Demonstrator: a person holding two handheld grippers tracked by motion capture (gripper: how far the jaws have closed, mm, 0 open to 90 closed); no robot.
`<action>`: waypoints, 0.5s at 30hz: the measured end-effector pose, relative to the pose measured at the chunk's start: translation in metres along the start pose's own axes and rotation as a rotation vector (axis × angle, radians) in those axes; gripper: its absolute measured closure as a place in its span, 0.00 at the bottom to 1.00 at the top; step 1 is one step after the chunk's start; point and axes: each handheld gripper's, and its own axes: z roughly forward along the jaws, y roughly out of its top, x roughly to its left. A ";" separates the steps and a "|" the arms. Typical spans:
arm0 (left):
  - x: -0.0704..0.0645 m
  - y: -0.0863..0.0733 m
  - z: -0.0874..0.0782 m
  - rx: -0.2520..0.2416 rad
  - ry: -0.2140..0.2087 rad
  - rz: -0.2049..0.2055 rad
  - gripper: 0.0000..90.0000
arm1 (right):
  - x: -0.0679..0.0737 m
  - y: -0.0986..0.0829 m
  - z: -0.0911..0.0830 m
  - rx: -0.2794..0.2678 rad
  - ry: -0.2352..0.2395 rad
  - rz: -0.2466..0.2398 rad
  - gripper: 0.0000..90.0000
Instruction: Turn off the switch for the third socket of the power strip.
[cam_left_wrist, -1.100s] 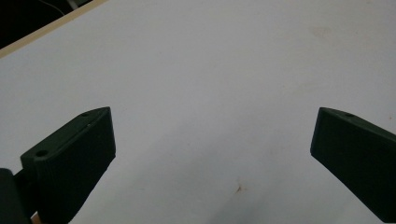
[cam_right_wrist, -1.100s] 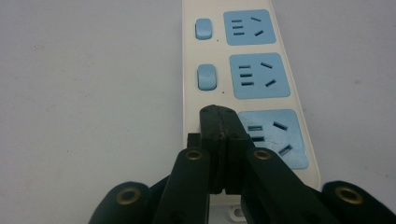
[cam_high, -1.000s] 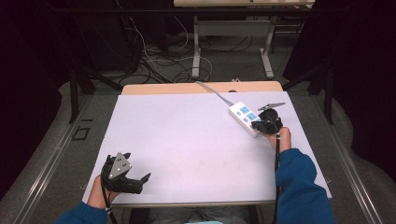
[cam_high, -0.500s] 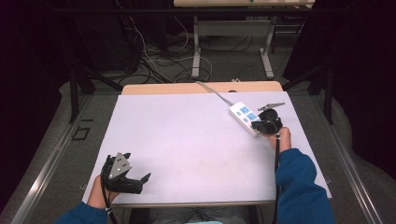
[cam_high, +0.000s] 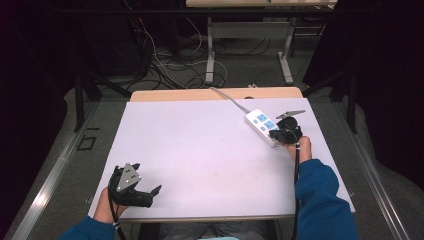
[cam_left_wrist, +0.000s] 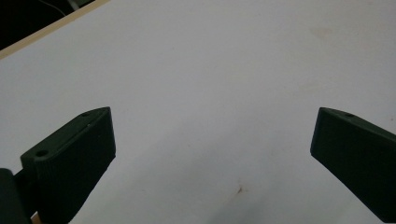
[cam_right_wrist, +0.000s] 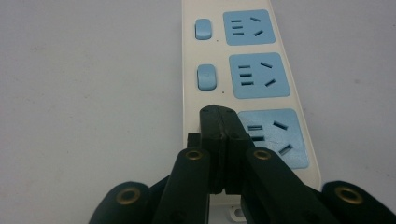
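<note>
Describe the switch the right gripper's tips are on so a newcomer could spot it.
On the white table, find the white power strip at the far right, its cord running off the back edge. It has three blue sockets, each with a small blue switch beside it. The one meant lies under the shut tips of the right gripper, beside the nearest socket, so it is hidden; the two farther switches show uncovered.

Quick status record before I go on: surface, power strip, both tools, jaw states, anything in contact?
surface: white table top, bare around the left tool
power strip: white power strip with blue sockets and blue switches, lying flat near the table's far right, its cord running off the far edge
left tool: left tool near the table's near left corner, jaws wide apart, nothing between them
right tool: right tool with jaws closed together, tips over the strip beside the nearest socket, where a switch would sit; contact cannot be confirmed
held objects: none
</note>
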 end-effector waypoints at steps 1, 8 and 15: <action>0.000 0.000 0.000 0.000 0.000 -0.001 0.00 | 0.000 0.000 0.000 0.000 0.000 0.000 1.00; 0.000 0.000 0.000 -0.001 0.000 0.001 0.00 | 0.000 0.000 0.001 0.001 -0.002 0.003 1.00; 0.000 0.000 0.000 0.000 0.002 0.001 0.00 | 0.000 0.000 0.001 0.001 -0.005 0.000 1.00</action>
